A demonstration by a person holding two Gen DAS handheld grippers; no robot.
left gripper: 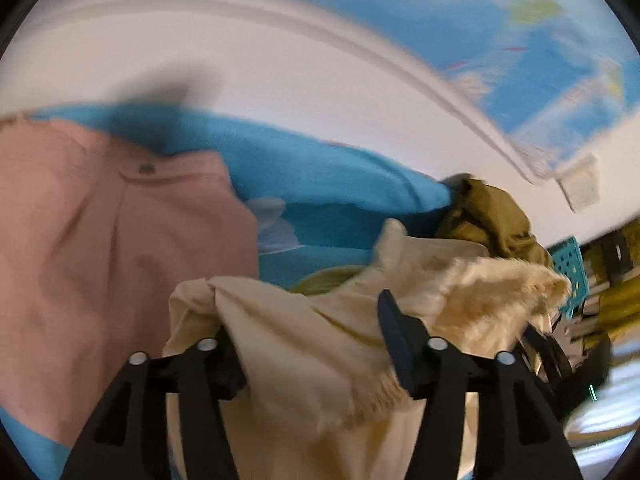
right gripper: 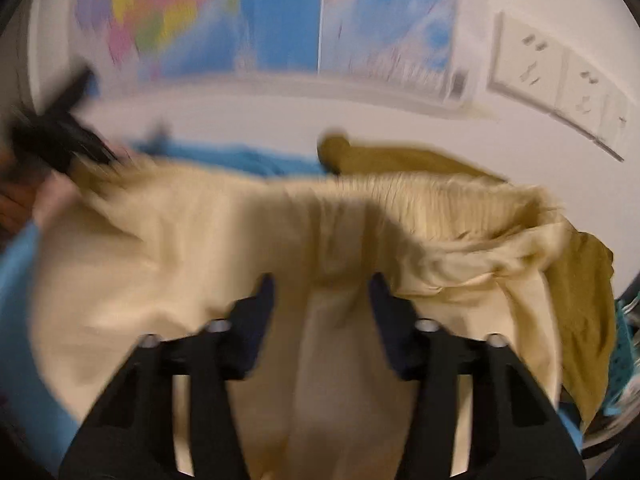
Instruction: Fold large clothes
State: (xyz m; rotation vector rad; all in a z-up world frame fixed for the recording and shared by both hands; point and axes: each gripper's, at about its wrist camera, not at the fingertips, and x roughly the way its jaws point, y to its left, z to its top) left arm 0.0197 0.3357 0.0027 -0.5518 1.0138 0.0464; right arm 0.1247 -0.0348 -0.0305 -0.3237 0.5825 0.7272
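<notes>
Soft, floppy cream fringed cloth [right gripper: 224, 240] heaped on the blue sheet [left gripper: 320, 184], likely light and slippery. Left gripper [left gripper: 308, 320] spread, cloth bunched between. Right gripper [right gripper: 322, 292] spread above it. Best pinched at fringed edge corners.

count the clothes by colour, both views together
cream: 1, fringed cloth with both grippers open over it, left gripper, right gripper
pink: 1, garment
olive: 1, garment
blue: 1, cloth under the others; garment or sheet, cannot tell
total: 4
</notes>
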